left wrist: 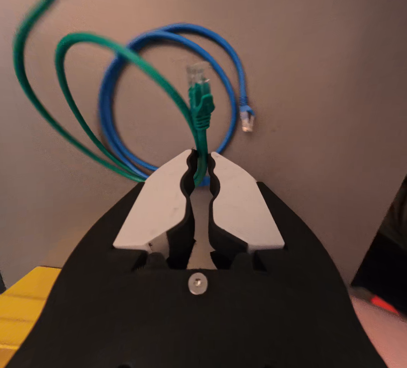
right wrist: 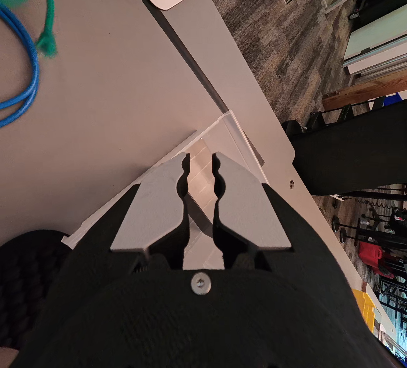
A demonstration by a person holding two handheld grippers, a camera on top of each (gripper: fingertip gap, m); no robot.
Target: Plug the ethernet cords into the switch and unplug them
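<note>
Your left gripper [left wrist: 201, 155] is clamped on the green ethernet cord [left wrist: 201, 137] just behind its strain-relief boot, the clear plug [left wrist: 197, 75] pointing away above the desk [left wrist: 308, 71]. The cord looks light and springy, so the plug may wag; you would steer better holding the stiff boot itself. The clip looks fragile. The blue ethernet cord [left wrist: 220, 49] lies coiled mid-desk. Your right gripper [right wrist: 200, 155] hovers with jaws apart, holding nothing, over a white box-like unit [right wrist: 229, 128] near the desk's edge; whether it is the switch, and what it holds, I cannot tell.
</note>
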